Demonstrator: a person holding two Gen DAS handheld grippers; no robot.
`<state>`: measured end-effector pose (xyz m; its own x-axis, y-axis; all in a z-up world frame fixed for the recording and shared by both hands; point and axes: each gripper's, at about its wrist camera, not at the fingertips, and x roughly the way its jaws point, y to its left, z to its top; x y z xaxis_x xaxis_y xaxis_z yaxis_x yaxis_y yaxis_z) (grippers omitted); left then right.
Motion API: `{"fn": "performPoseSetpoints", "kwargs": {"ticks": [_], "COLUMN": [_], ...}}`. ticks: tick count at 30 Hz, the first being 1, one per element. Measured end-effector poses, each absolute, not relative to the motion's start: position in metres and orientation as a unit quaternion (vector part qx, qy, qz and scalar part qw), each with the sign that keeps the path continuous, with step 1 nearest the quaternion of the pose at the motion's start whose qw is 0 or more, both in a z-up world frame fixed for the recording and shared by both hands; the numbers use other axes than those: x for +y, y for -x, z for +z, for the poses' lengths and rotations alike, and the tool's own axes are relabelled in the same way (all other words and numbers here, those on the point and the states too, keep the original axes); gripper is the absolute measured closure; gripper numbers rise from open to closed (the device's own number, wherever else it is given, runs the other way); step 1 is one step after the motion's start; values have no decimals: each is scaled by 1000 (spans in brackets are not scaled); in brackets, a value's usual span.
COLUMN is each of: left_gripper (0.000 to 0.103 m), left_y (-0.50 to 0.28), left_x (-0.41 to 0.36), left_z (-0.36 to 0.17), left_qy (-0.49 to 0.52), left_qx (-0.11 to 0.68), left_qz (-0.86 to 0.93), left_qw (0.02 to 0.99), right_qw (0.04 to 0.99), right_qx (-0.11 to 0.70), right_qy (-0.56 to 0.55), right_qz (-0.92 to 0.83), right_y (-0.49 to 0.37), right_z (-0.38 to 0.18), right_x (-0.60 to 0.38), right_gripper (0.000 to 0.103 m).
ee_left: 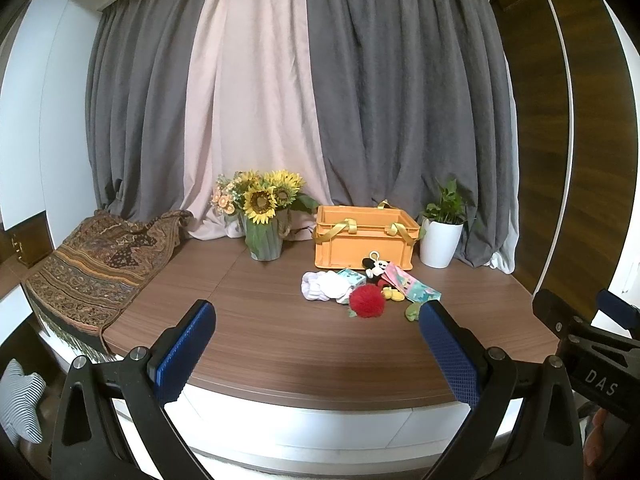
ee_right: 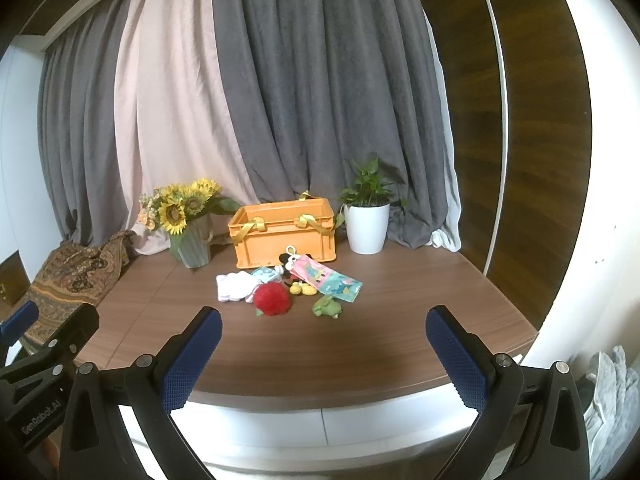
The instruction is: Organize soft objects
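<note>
Meanwhile both tongs, left [ee_left: 316, 344] and right [ee_right: 324, 348], gape wide (empty); pink pouch [ee_right: 330, 280] lies diagonally, back-left to front-right.

left hand-held gripper [ee_left: 316, 346]: black frame | blue textured pads | silver screws

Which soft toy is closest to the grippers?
The small green frog toy. It sits at the front edge of the pile, slightly nearer than the fluffy red pompom beside it; the Mickey Mouse plush lies farther back.
</note>
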<state>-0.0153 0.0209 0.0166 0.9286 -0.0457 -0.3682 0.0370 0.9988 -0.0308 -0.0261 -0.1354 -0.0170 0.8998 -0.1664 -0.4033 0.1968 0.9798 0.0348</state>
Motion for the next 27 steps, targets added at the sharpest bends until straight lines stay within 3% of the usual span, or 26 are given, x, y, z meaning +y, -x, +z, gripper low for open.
{"fn": "performPoseSetpoints", "kwargs": {"ticks": [15,27], "left_gripper": [0,0], "left_y": [-6,-56], "left_x": [13,-13], "left_z": [8,-33], "left_qy": [14,35], "left_qx": [208,264], "left_qz": [-28,-38], "left_qw": [978,963], "right_qw": [971,961], "right_qx": [216,267], "right_qy": [-38,-44], "right_qz": [-92,-56], "right_y": [15,-43], "right_z": [-29,-59], "right_x": [-137,-159], "right_gripper": [0,0]}}
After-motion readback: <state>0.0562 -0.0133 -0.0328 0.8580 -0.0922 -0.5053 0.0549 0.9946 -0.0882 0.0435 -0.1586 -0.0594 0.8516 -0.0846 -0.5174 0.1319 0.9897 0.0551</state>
